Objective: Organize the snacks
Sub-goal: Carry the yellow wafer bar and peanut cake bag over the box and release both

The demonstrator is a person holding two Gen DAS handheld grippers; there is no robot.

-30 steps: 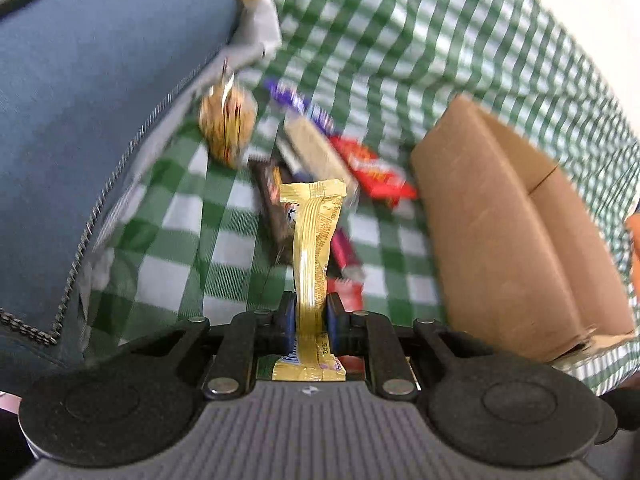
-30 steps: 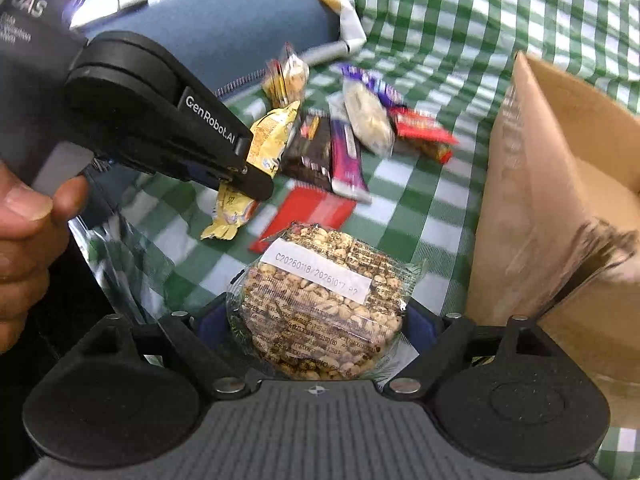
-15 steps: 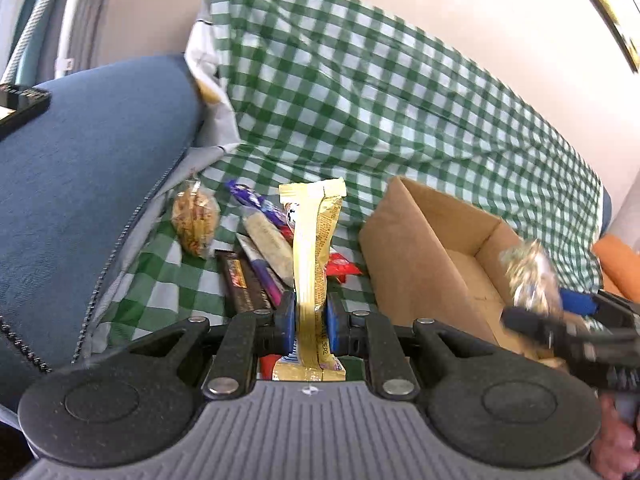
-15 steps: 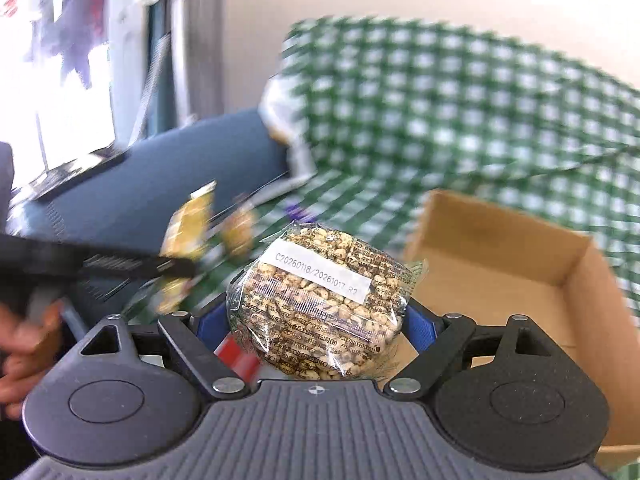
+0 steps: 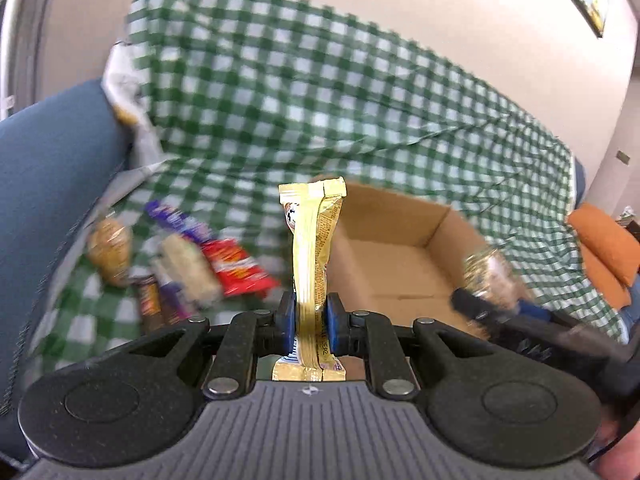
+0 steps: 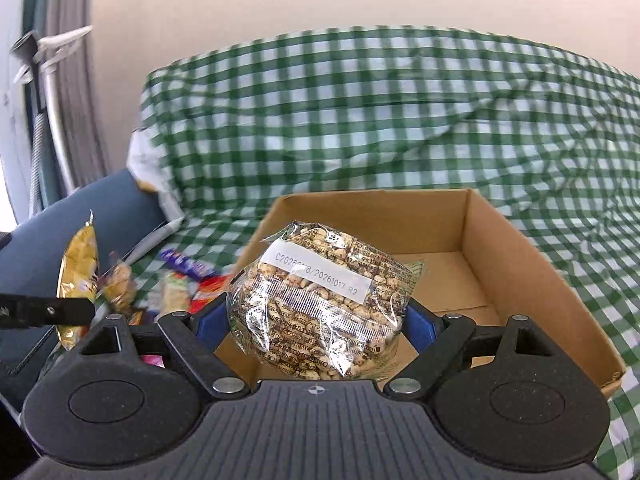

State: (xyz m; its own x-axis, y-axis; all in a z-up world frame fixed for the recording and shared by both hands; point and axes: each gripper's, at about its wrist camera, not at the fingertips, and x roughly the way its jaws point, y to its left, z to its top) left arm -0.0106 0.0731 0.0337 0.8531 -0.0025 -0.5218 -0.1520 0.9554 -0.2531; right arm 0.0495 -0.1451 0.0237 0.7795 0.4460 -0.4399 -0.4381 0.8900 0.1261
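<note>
- Both snacks have been lifted off the green checked cloth (image 5: 280, 92) and carried over to the cardboard box (image 6: 516, 264), which was off to the right a second ago and now sits dead ahead in both views.
- The left gripper (image 5: 311, 322) is clenched tight on a gold wrapped bar (image 5: 311, 248), held upright just above the box's near-left wall.
- The right gripper (image 6: 316, 320) is spread wide but gripping a clear pack of puffed grain cake (image 6: 320, 300), hanging over the box's near edge.
- The box looks empty so far, so nothing's been dropped yet.
- A pile of snacks (image 5: 192, 256) is left on the cloth, far left of the box, so more trips are probably needed.
</note>
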